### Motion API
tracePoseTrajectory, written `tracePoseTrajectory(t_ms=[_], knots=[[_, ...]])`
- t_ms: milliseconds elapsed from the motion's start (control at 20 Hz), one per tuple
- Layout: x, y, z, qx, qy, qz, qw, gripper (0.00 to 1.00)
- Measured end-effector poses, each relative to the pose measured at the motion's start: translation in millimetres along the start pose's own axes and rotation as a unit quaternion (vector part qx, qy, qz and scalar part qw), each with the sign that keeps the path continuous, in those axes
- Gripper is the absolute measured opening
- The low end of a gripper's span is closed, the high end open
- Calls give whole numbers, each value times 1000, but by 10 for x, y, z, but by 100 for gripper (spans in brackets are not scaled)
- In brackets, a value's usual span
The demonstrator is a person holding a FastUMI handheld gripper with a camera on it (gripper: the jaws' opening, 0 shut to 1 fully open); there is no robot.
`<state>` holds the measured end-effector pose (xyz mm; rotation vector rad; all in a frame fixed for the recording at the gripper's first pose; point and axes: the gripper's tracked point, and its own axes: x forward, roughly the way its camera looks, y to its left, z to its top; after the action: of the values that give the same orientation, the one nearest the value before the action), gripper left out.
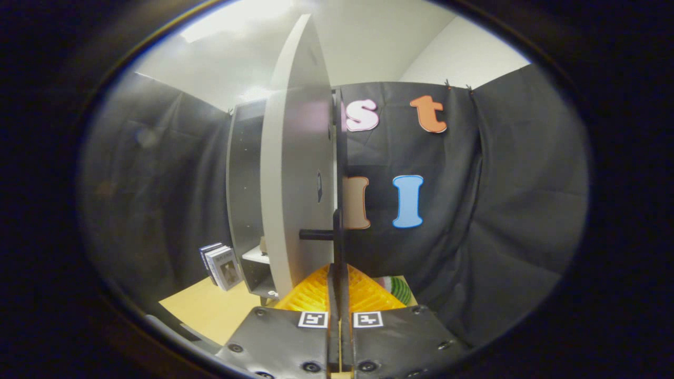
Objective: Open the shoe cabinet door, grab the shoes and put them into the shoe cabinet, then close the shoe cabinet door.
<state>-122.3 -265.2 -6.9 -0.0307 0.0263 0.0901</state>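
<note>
The gripper (338, 273) had its two fingers drawn in close together, with the thin free edge of the shoe cabinet door (297, 173) standing upright in the narrow gap between them; both fingers lay against that edge, one on each face, so the jaws were clamped on the door. Just above the fingertips a short dark bar handle (316, 235) stuck out from the door's pale face; the door itself stood swung out, seen almost edge-on, rising tall straight ahead of the fingers. Beyond it the shoe cabinet (245, 200) showed a dark side panel and a pale shelf (256, 256) low down; a small object sat on that shelf, too small to identify. Beside the cabinet's foot a few books (221, 266) leaned together on the light wooden table (210, 310). Just past the fingers on the other side lay a green striped object (398, 288), partly hidden; whether it was a shoe could not be told. Black cloth (500, 210) walled the booth behind, with white wall and ceiling (368, 42) above it; the gripper pointed level at the door's edge.
</note>
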Motion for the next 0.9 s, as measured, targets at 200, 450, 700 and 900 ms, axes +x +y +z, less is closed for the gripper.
tracePoseTrajectory(t_ms=[200,450,700,900], knots=[[-225,40,-23,0,-5,-36,999,3],[-500,386,-11,9,-25,-63,998,2],[-499,1089,-208,5,-29,-91,995,2],[-404,1716,-533,8,-17,-92,996,3]])
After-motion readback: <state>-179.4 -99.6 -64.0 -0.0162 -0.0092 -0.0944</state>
